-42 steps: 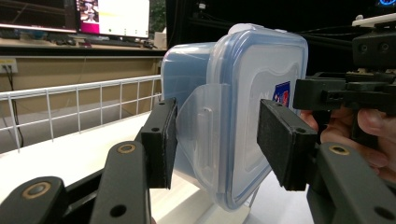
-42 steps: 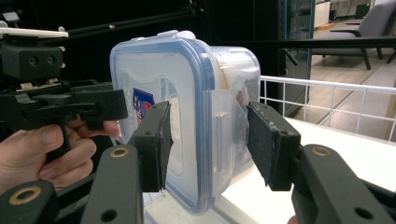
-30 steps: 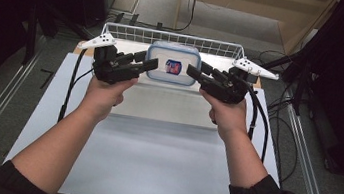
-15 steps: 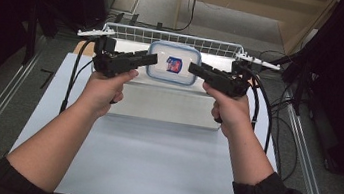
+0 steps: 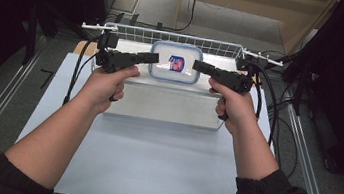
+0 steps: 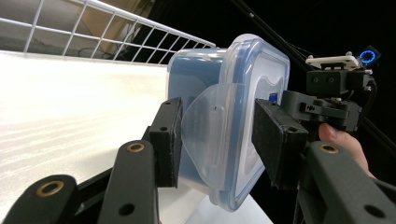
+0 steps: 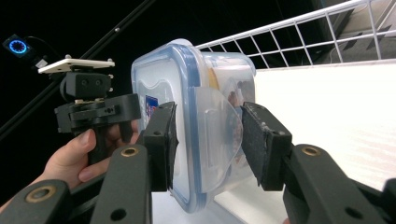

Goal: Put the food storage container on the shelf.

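High cam overhead; tongs cams close, opposed.

Am reaching both forearms forward, sleeves pushed up near elbows. Left hand (image 5: 105, 82) gripping handle of left gripper (image 5: 153, 58), jaws pointing inward toward right. Right hand (image 5: 234, 104) gripping right gripper (image 5: 197, 65), jaws pointing inward toward left, so the two grippers are facing each other at same height. Left gripper's jaws are standing apart, pads (image 6: 276, 140) either side of side flap, gap showing. Right gripper's jaws likewise parted, pads (image 7: 260, 143) not pressing. Wrists level, cables trailing behind each hand.
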The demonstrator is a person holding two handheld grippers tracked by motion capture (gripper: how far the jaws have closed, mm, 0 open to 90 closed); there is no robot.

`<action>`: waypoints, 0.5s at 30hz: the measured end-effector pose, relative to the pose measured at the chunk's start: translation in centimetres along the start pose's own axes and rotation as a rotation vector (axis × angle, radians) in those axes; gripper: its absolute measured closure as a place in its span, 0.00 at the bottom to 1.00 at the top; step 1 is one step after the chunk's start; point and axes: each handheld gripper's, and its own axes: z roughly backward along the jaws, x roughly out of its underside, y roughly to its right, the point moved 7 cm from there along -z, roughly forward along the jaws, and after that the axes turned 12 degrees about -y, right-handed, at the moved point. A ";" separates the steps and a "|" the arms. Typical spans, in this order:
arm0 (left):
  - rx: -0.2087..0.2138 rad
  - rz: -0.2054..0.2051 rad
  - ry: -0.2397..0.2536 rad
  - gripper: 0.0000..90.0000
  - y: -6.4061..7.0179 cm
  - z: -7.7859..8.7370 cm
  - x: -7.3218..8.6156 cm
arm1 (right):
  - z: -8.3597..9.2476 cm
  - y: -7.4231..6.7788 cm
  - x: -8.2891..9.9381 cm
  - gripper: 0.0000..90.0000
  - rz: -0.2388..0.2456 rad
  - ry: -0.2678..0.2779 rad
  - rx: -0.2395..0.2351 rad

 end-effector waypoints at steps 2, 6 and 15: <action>0.005 0.019 -0.002 0.61 -0.1 -0.1 0.0 | 0.0 0.1 -0.1 0.64 -0.007 -0.004 -0.003; 0.032 0.055 -0.004 0.62 -0.1 -0.3 -0.2 | 0.2 0.5 -0.3 0.64 -0.028 -0.021 -0.012; 0.048 0.128 -0.033 0.62 -0.6 -0.3 -0.3 | 0.2 1.0 -0.5 0.65 -0.094 -0.060 -0.036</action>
